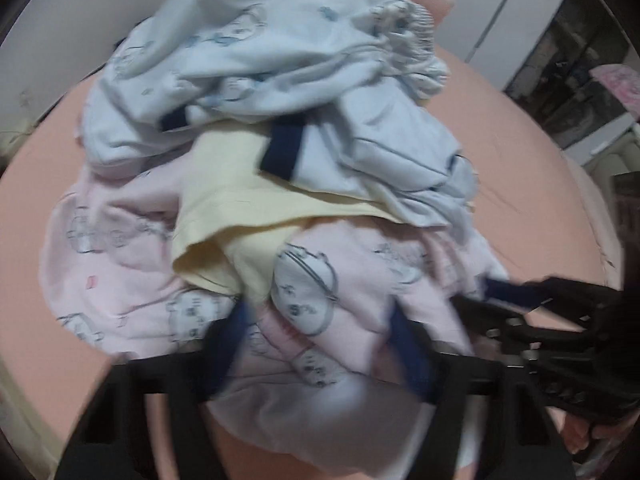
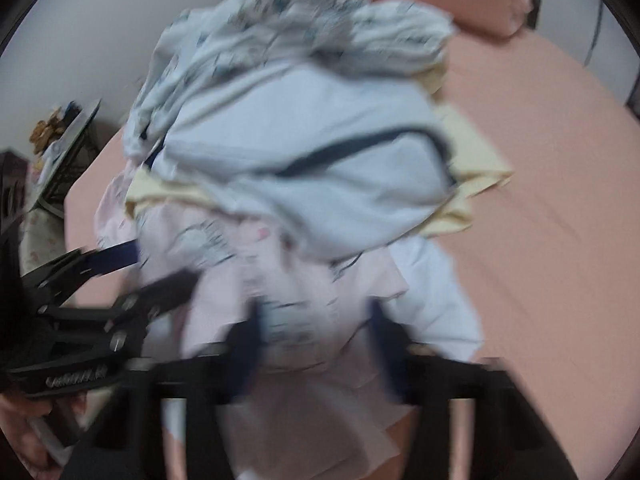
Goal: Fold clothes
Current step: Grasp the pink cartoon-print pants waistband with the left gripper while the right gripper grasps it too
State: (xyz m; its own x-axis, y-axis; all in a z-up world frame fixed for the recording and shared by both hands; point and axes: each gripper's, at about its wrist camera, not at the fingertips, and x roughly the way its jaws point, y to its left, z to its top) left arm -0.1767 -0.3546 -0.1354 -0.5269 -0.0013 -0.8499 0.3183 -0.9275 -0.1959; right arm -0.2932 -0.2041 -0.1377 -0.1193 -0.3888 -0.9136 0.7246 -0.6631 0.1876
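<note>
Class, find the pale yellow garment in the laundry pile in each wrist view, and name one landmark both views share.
Left wrist view: the pale yellow garment lies mid-pile, left of centre, between blue and pink clothes.
Right wrist view: its edges stick out right of centre, under the light blue garment.
Shared landmark: the pink bedsheet.

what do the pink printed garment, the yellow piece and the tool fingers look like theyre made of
Pink printed garment: soft matte knit, probably cotton; it drapes and creases loosely.
Yellow piece: similar soft matte fabric, plain, with a folded hem edge.
Left tool fingers: rigid black, likely plastic, with dark blue pads; blur hides the texture.
Sheet underneath: smooth peach woven cloth, lightly wrinkled.
</note>
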